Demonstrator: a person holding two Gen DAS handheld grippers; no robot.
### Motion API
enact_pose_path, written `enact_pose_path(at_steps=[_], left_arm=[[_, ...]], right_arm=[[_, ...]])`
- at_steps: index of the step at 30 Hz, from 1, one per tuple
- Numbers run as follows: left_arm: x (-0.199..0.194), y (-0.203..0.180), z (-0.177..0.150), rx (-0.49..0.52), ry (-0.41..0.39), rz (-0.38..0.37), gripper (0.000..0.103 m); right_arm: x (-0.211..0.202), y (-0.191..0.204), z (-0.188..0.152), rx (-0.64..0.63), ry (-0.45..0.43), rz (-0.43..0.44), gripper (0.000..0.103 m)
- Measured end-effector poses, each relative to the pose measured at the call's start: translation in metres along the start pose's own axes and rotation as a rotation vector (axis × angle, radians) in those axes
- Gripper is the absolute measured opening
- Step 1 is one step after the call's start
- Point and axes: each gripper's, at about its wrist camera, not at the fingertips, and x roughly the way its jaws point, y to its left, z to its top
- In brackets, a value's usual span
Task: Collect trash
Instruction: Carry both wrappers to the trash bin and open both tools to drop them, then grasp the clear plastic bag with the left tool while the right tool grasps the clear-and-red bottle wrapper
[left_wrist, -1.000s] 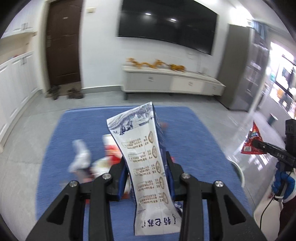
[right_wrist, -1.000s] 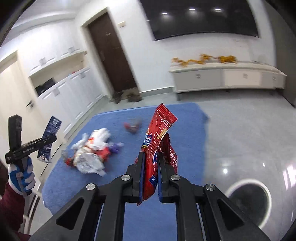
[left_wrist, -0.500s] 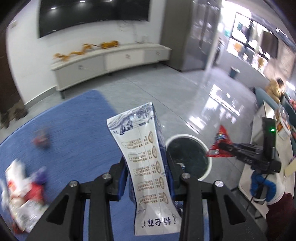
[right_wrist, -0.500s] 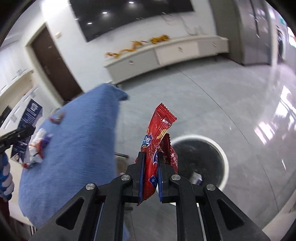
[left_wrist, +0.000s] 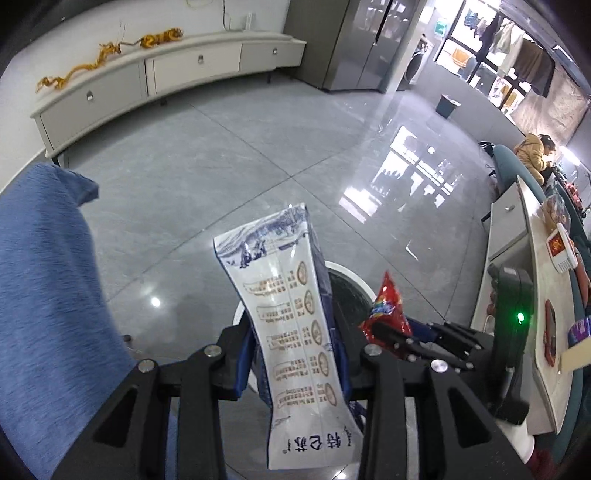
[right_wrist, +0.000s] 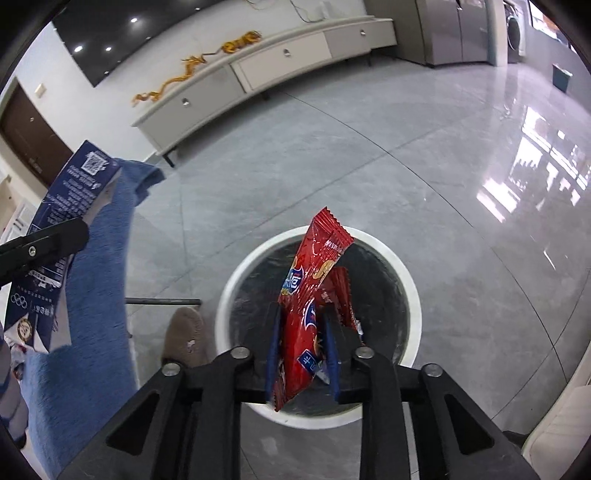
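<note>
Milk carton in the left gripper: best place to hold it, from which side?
Across the narrow waist of the flattened milk carton, where the left gripper has it, coming from its lower end: the crushed faces lie flat to the pads and both flared ends stop it slipping.

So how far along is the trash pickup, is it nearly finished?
Partly. Some scraps already seem to lie in the white bin. The right gripper is over it, jaws opening around a red snack wrapper that is still between them. The left gripper holds a blue and white carton near the bin, not yet dropped. Whether more trash waits on the blue cloth is out of view.
</note>
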Motion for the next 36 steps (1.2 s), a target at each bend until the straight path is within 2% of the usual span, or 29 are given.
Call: enact_pose_path(at_steps=[2,3,4,6,10,13,18,20,22,23,27,36], left_arm=[[0.015,-0.001,0.004,-0.01,0.02,-0.007,0.04],[0.019,-0.001,0.005,-0.018,0.026,-0.015,0.048],[0.022,0.0,0.006,-0.026,0.028,-0.026,0.05],[0.023,0.002,0.008,-0.039,0.024,-0.043,0.051],[0.007,0.004,0.004,-0.03,-0.013,-0.05,0.051],[-0.025,0.005,-0.005,0.009,-0.092,-0.019,0.051],[-0.08,0.018,-0.026,0.037,-0.205,0.045,0.051],[-0.103,0.026,-0.035,0.043,-0.228,0.071,0.051],[-0.122,0.035,-0.044,0.04,-0.248,0.088,0.051],[-0.132,0.039,-0.05,0.035,-0.261,0.1,0.051],[-0.182,0.054,-0.073,0.036,-0.323,0.176,0.051],[-0.27,0.109,-0.131,-0.058,-0.424,0.313,0.051]], right_arm=[[0.007,-0.006,0.0,0.005,0.009,-0.018,0.03],[0.011,-0.008,-0.001,0.007,0.013,-0.026,0.036],[0.014,-0.011,-0.001,0.01,0.019,-0.031,0.042],[0.018,-0.013,-0.002,0.012,0.026,-0.049,0.049],[0.009,-0.011,-0.001,-0.003,0.016,-0.063,0.052],[-0.006,-0.006,0.0,-0.013,-0.018,-0.047,0.055],[-0.052,0.012,0.0,-0.038,-0.141,-0.039,0.064],[-0.069,0.021,0.002,-0.054,-0.185,-0.039,0.071],[-0.087,0.031,0.002,-0.066,-0.229,-0.036,0.092],[-0.098,0.037,0.002,-0.074,-0.25,-0.026,0.095],[-0.134,0.06,0.001,-0.115,-0.313,0.017,0.103],[-0.204,0.12,-0.014,-0.206,-0.47,0.117,0.103]])
